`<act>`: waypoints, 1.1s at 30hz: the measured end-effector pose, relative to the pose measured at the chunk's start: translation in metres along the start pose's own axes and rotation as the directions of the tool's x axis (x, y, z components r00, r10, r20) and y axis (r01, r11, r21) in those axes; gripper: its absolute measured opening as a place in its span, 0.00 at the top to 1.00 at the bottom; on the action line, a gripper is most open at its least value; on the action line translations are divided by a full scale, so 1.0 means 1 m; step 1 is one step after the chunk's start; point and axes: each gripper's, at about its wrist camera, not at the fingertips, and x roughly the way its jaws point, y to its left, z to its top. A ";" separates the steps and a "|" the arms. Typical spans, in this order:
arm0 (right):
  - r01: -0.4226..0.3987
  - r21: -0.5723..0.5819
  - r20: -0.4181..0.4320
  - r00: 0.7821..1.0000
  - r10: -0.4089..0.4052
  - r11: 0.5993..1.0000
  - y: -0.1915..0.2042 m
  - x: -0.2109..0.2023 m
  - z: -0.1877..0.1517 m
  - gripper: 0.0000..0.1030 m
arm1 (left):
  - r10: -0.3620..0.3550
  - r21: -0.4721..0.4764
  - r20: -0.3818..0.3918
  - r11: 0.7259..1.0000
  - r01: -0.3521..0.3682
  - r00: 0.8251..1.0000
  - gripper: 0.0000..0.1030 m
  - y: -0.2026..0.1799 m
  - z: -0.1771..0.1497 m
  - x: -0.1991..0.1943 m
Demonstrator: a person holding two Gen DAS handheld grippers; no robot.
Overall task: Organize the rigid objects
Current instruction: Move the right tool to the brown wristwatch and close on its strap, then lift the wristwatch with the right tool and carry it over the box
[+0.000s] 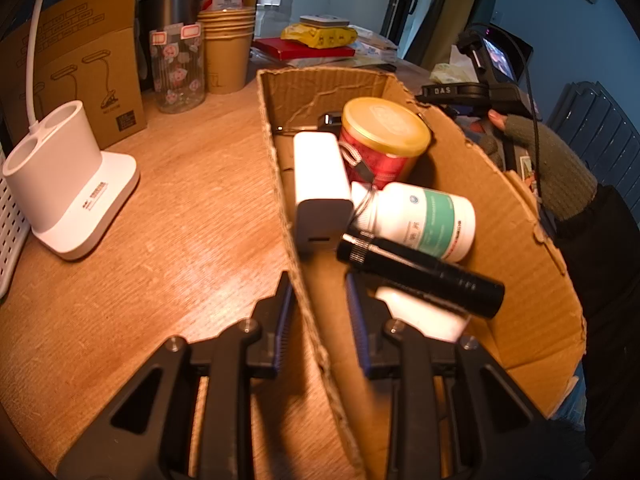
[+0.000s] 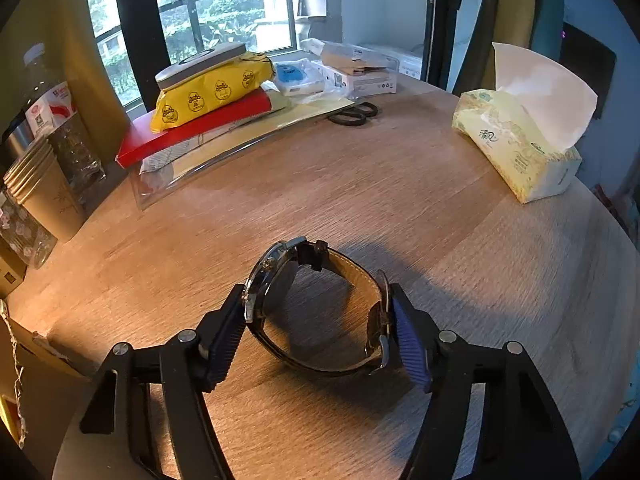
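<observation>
A cardboard box (image 1: pixel 516 216) on the wooden table holds a white power bank (image 1: pixel 320 184), a red tin with a gold lid (image 1: pixel 384 136), a white pill bottle (image 1: pixel 428 216) and a black flashlight (image 1: pixel 420 272). My left gripper (image 1: pixel 320 320) straddles the box's left wall, one finger outside and one inside; the jaws look closed on the wall. My right gripper (image 2: pixel 320 332) is closed on a wristwatch (image 2: pixel 316 308) with a brown leather strap, one pad on the watch face, the other on the buckle side. The watch is at the table surface.
A white lamp base (image 1: pixel 72 184), brown carton (image 1: pixel 80 64), glass jar (image 1: pixel 178 68) and stacked paper cups (image 1: pixel 228 48) stand left of the box. A tissue box (image 2: pixel 520 140), scissors (image 2: pixel 354 114), red book with yellow pack (image 2: pixel 208 100) lie at the table's far side.
</observation>
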 end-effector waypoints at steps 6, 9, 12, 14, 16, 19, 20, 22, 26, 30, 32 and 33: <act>-0.010 -0.011 0.035 0.999 0.010 1.000 0.001 -0.012 -0.006 0.34 | 0.000 0.000 0.000 1.000 0.000 1.000 0.73 0.000 0.000 0.000; -0.013 -0.021 0.049 0.999 0.014 1.000 0.002 -0.022 -0.012 0.35 | 0.000 0.000 0.000 1.000 0.000 1.000 0.73 0.000 0.000 0.000; -0.011 -0.035 0.067 0.998 0.014 0.999 0.004 -0.033 -0.018 0.35 | 0.001 0.000 0.000 1.000 -0.001 1.000 0.73 0.000 0.000 0.000; -0.017 -0.043 0.075 0.997 0.021 0.999 0.005 -0.039 -0.022 0.36 | 0.002 0.000 0.000 1.000 -0.002 1.000 0.73 0.000 0.000 0.001; -0.024 -0.048 0.085 0.996 0.028 0.999 0.007 -0.047 -0.027 0.36 | 0.002 0.000 0.000 1.000 -0.002 1.000 0.73 0.000 0.000 0.001; -0.032 -0.054 0.093 0.995 0.037 0.998 0.010 -0.056 -0.035 0.37 | 0.002 0.000 0.000 1.000 -0.002 1.000 0.73 0.000 0.000 0.001; -0.034 -0.057 0.095 0.995 0.039 0.998 0.011 -0.058 -0.037 0.37 | 0.002 0.000 0.000 1.000 -0.002 1.000 0.73 0.000 0.000 0.001; -0.031 -0.061 0.099 0.994 0.037 0.998 0.012 -0.062 -0.043 0.37 | 0.002 0.000 0.000 1.000 -0.002 1.000 0.73 0.000 0.000 0.001; -0.028 -0.079 0.122 0.992 0.038 0.997 0.017 -0.075 -0.050 0.37 | 0.002 0.000 0.000 1.000 -0.002 1.000 0.73 0.000 0.000 0.001; -0.038 -0.092 0.149 0.987 0.051 0.995 0.023 -0.094 -0.055 0.37 | 0.002 0.001 0.000 1.000 -0.002 1.000 0.73 0.000 0.000 0.001; -0.043 -0.099 0.161 0.985 0.059 0.994 0.026 -0.102 -0.058 0.37 | 0.002 0.001 0.000 1.000 -0.002 1.000 0.73 0.000 0.000 0.001; -0.048 -0.107 0.168 0.984 0.066 0.993 0.029 -0.108 -0.060 0.37 | 0.002 0.001 0.000 1.000 -0.002 1.000 0.73 0.000 0.000 0.001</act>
